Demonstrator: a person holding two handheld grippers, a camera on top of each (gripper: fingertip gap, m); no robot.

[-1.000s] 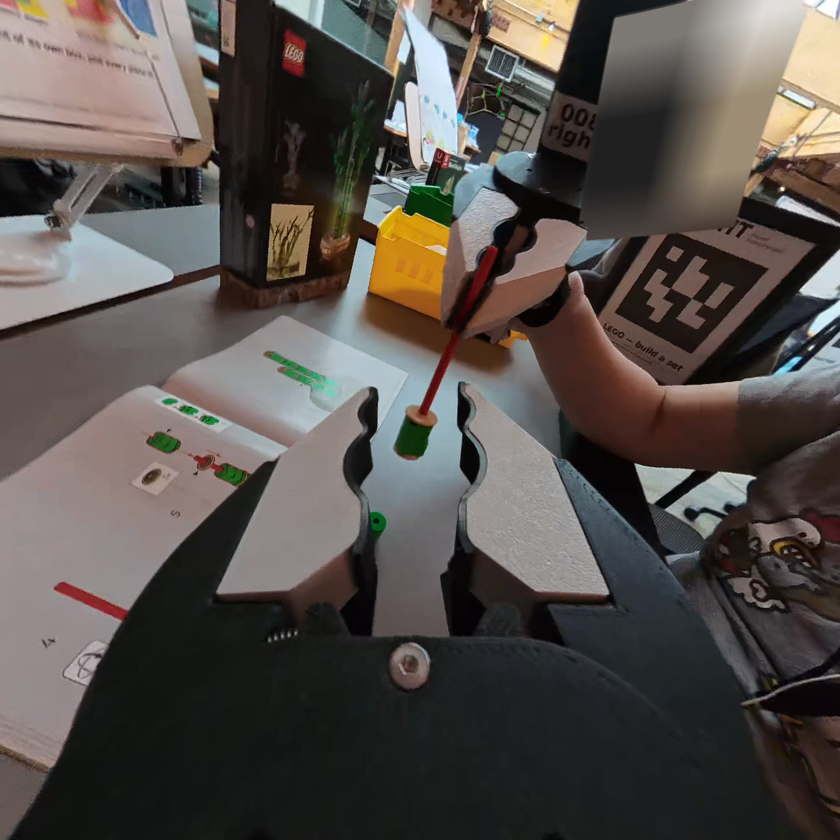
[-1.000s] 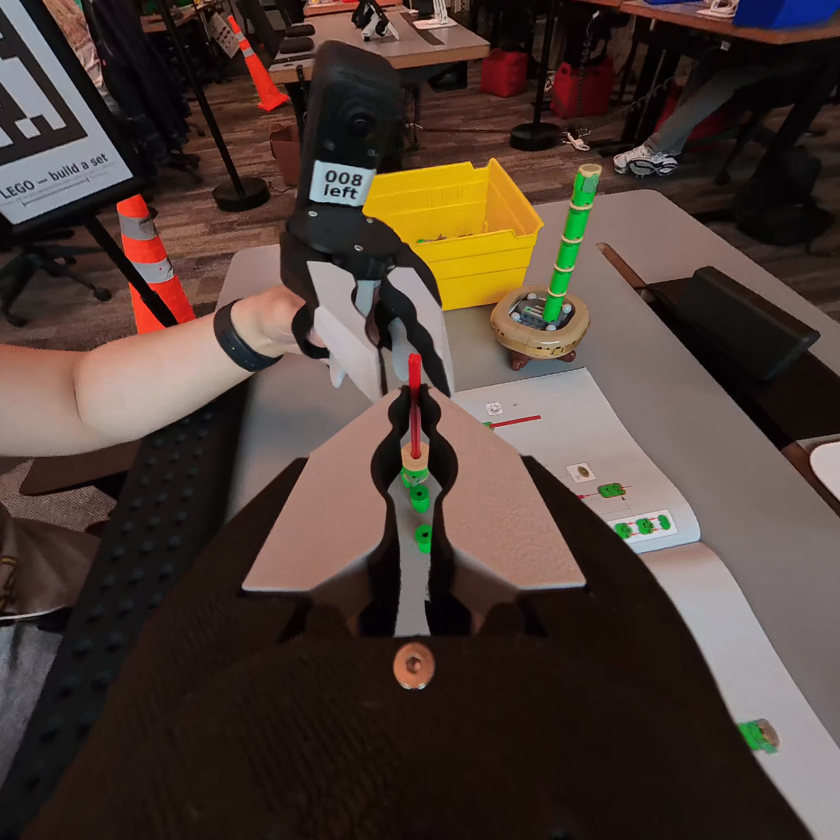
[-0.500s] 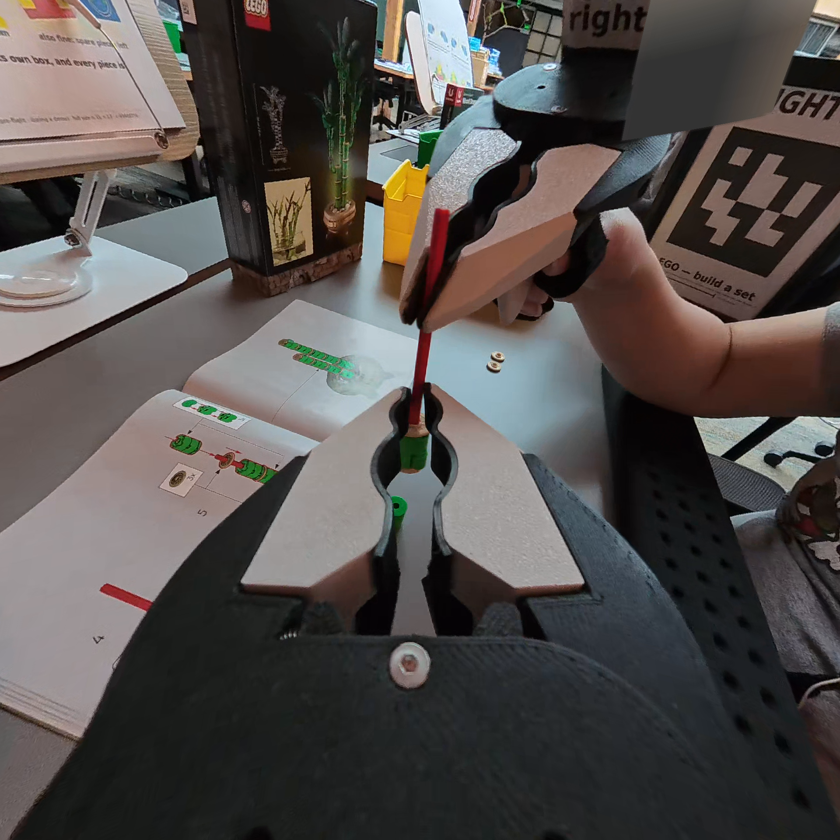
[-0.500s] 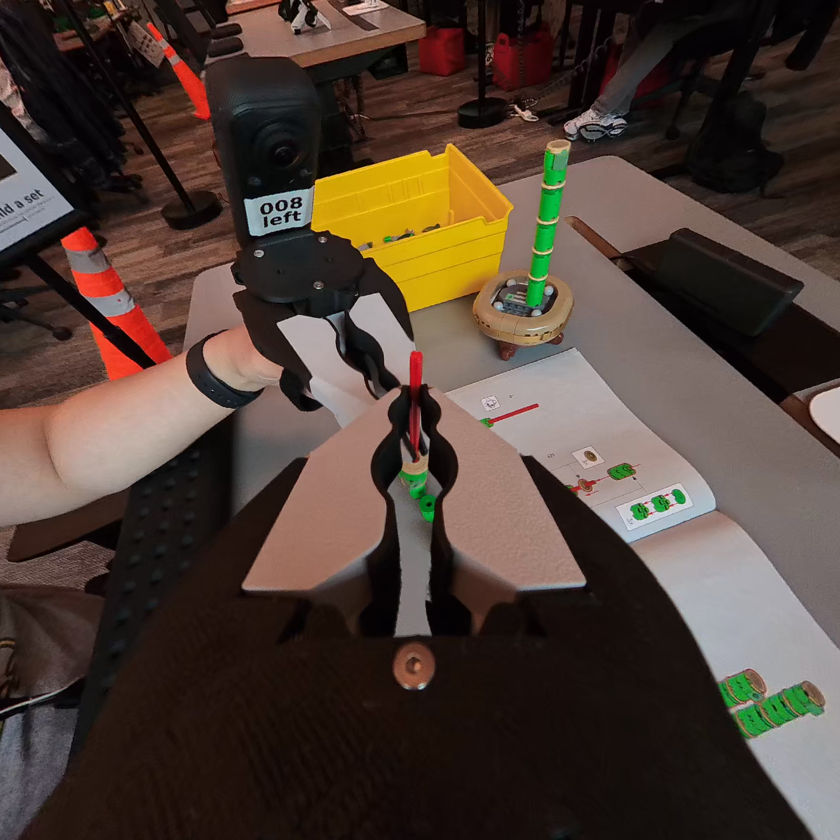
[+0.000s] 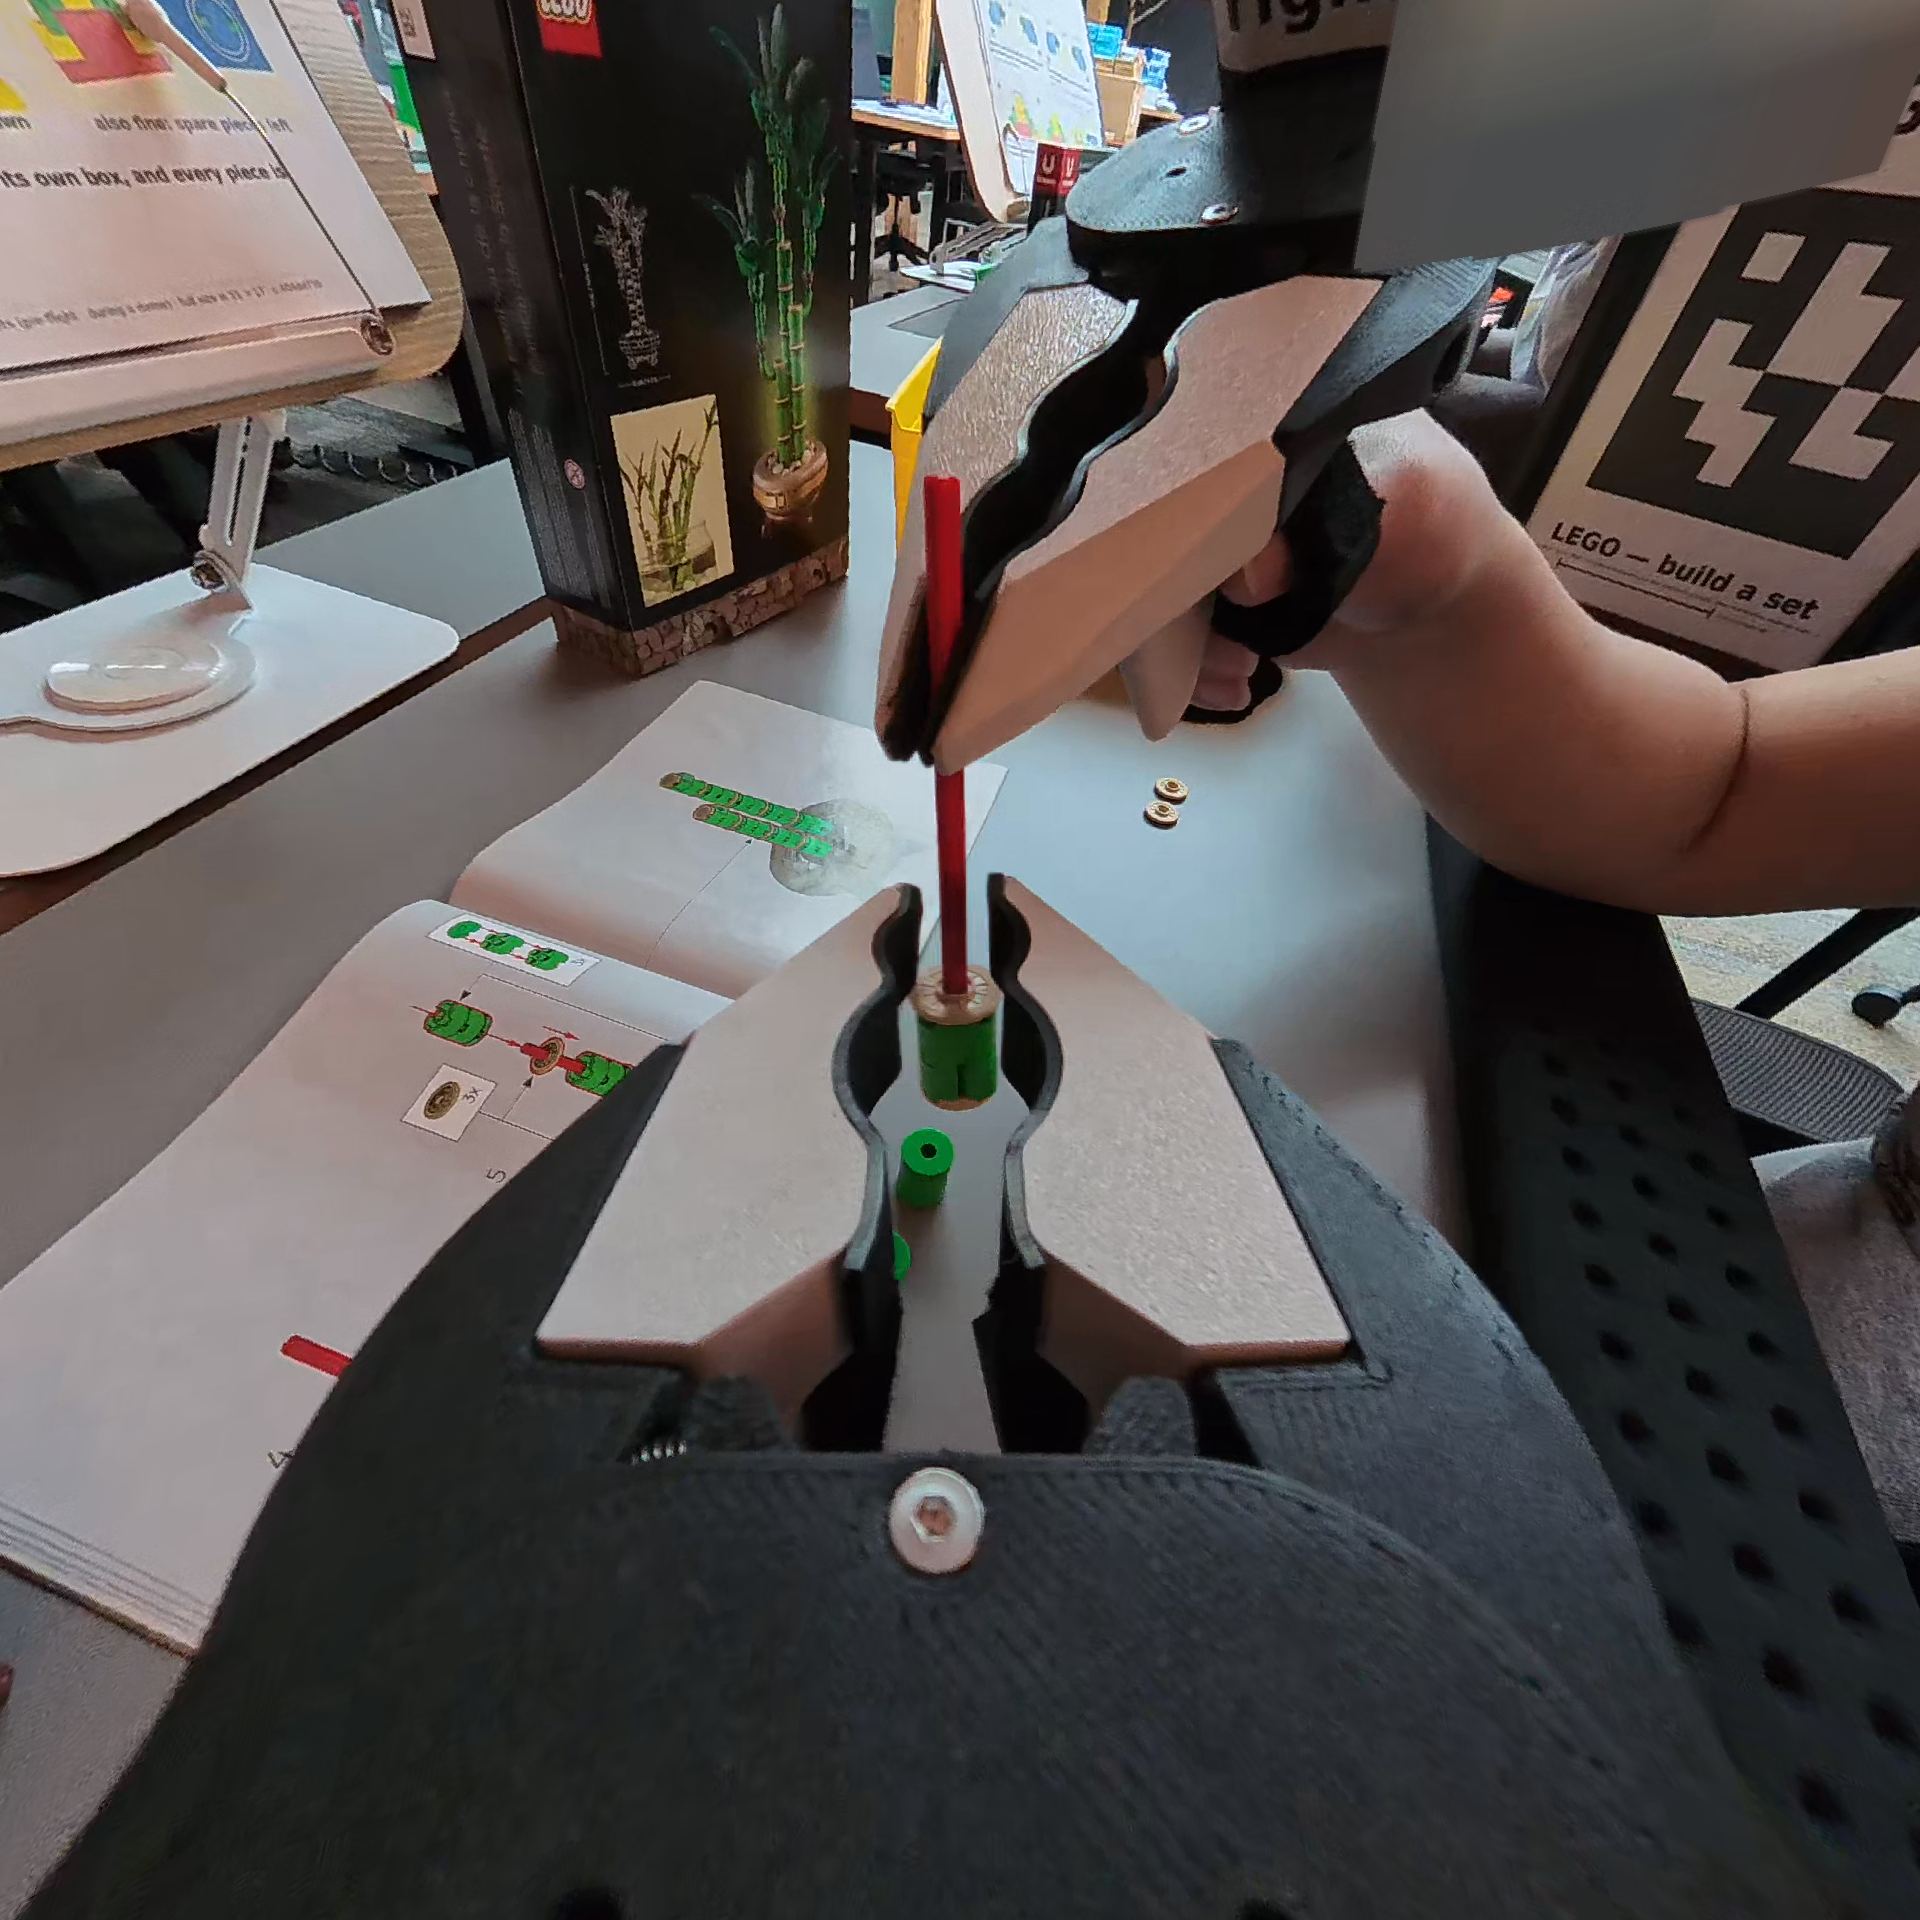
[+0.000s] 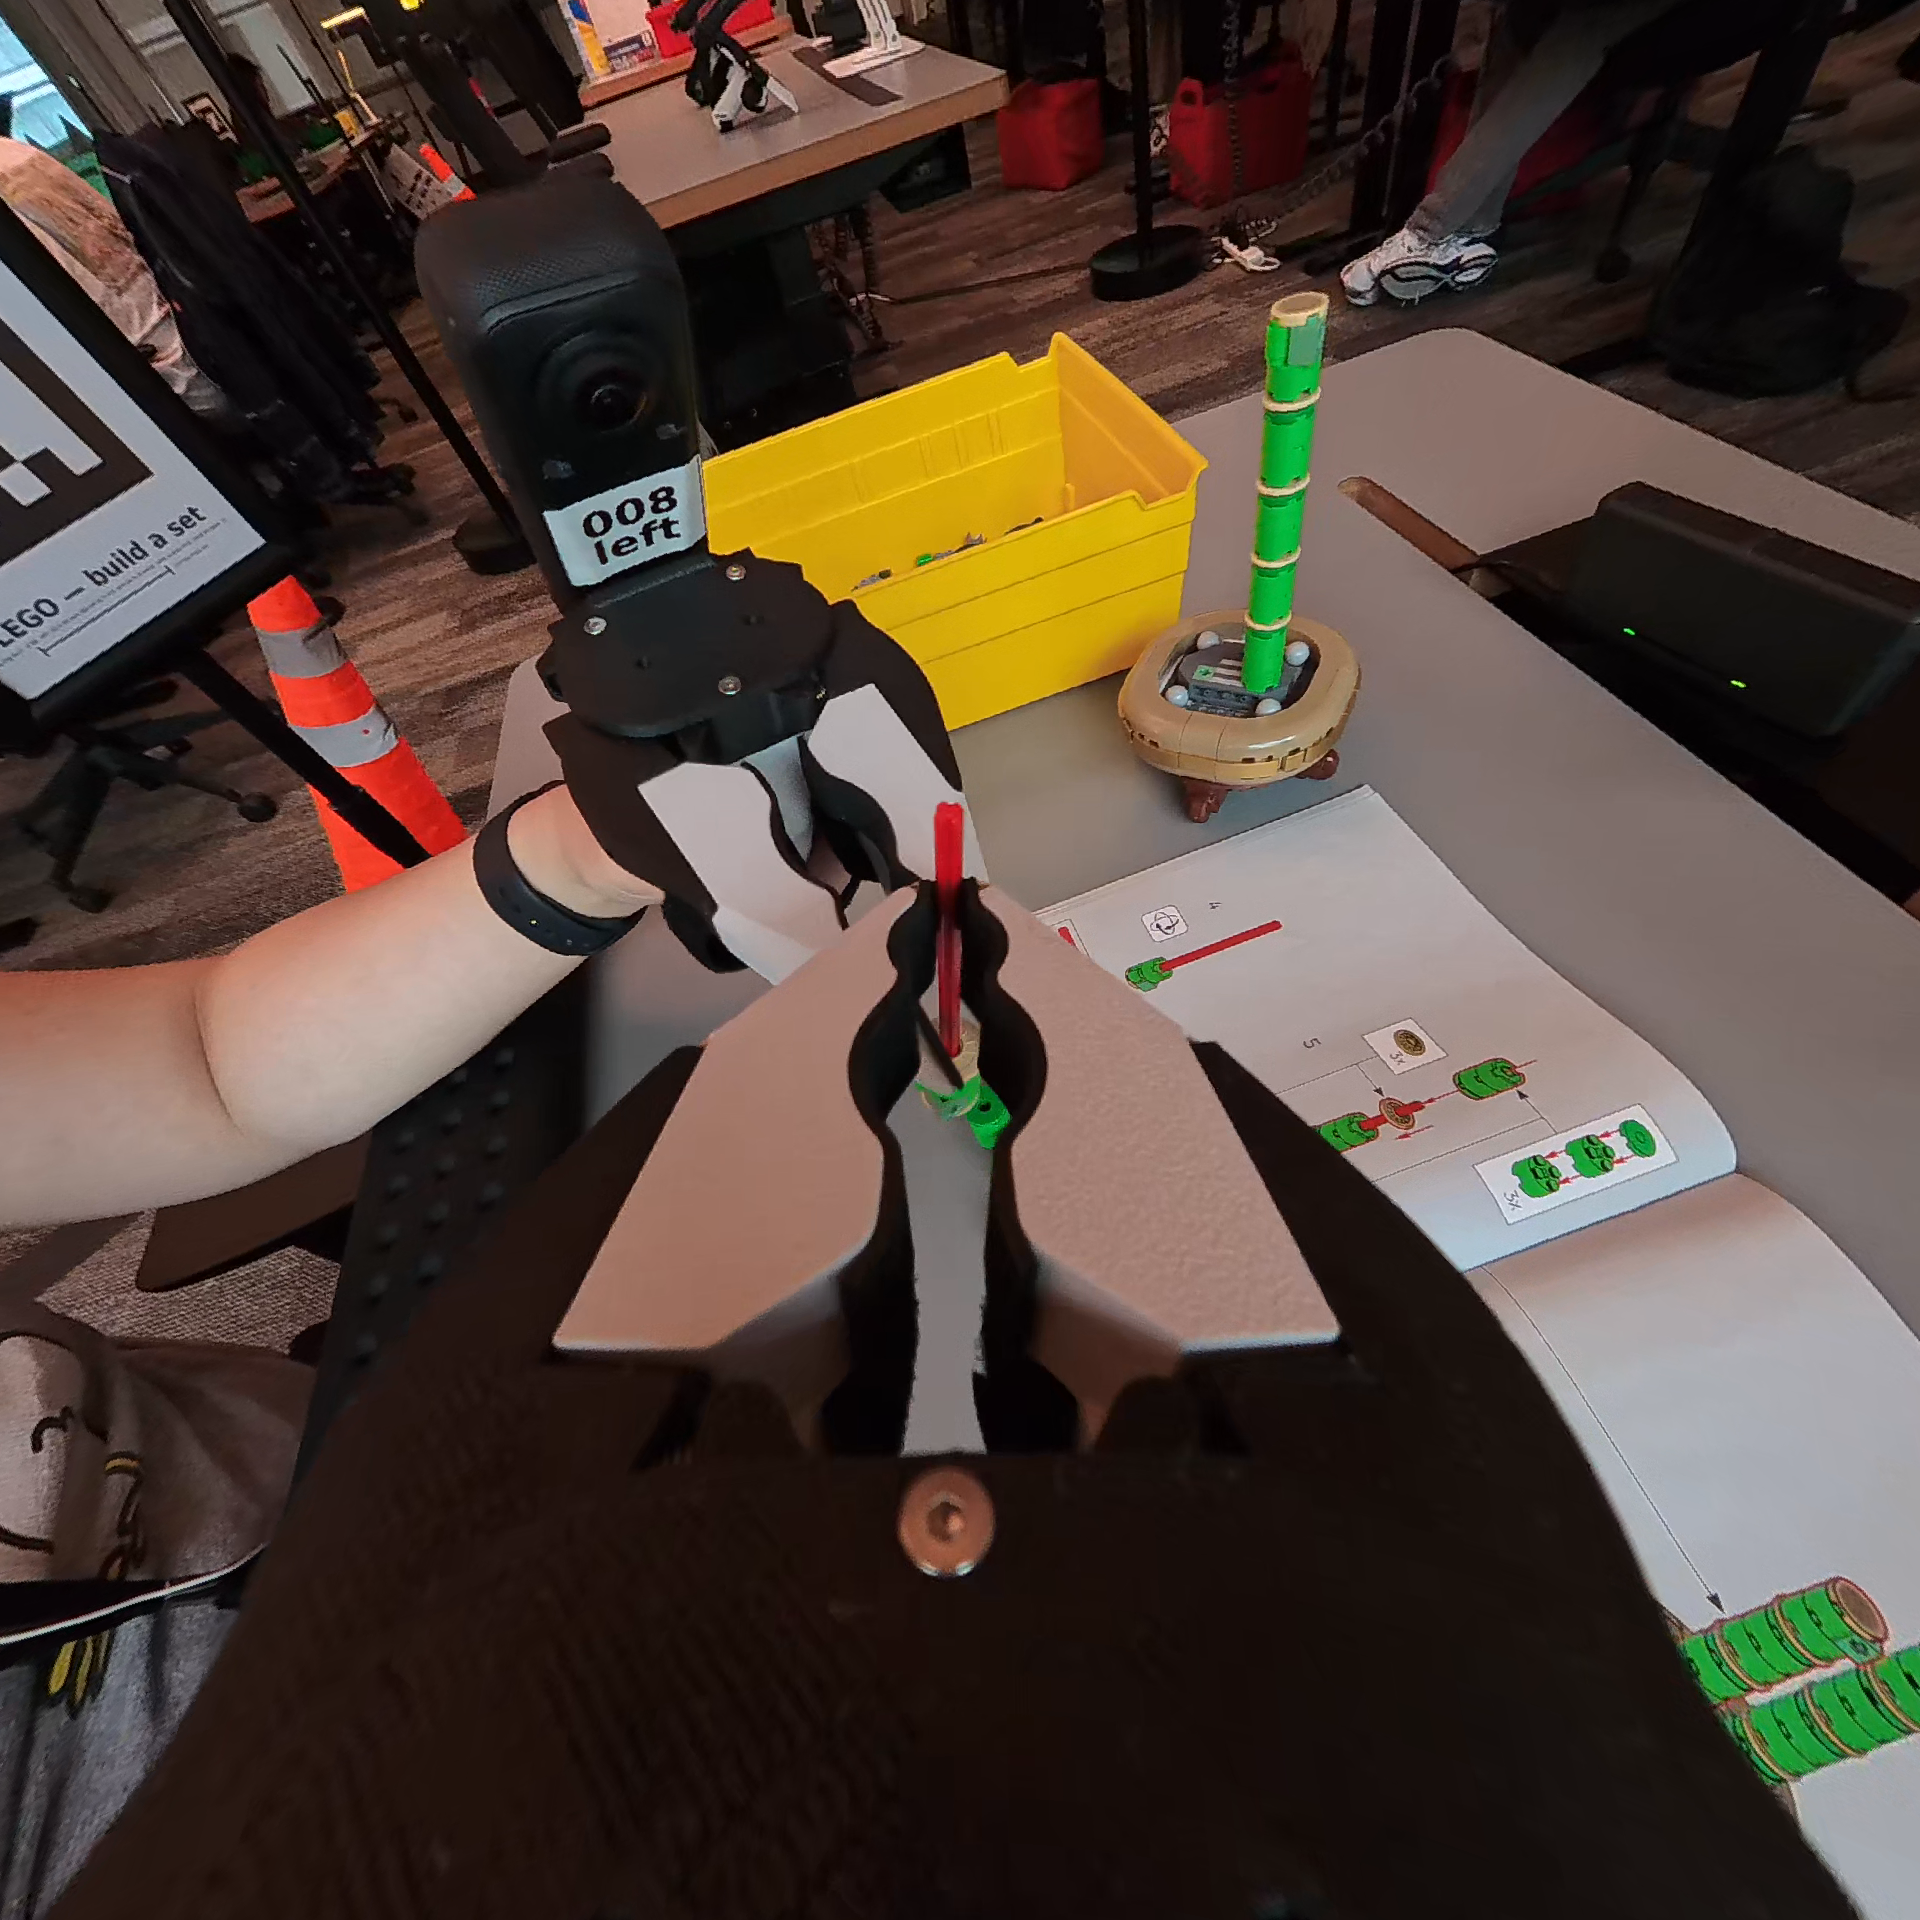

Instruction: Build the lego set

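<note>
My right gripper (image 6: 948, 896) is shut on a thin red axle (image 5: 945, 623) and holds it nearly upright above the table; it also shows in the left wrist view (image 5: 920, 743). A green cylinder with a tan ring on top (image 5: 956, 1049) sits on the axle's lower end. My left gripper (image 5: 951, 902) has its fingers narrowly apart on either side of the axle, with the green cylinder in the hollow between them and clear of both. Two loose green pieces (image 5: 923, 1164) lie on the table below.
An open instruction booklet (image 5: 312, 1195) lies to the left. Two tan rings (image 5: 1166, 802) lie on the table. A yellow bin (image 6: 987, 520), a green bamboo stalk (image 6: 1280, 499) in a tan pot (image 6: 1236, 727), a set box (image 5: 675, 312) and a black box (image 6: 1745, 603) stand around. The grippers' ends are close to 4 centimeters from one another.
My left gripper went from wide open to nearly closed around the axle, then eased slightly apart. The right gripper tilted the axle more upright.
</note>
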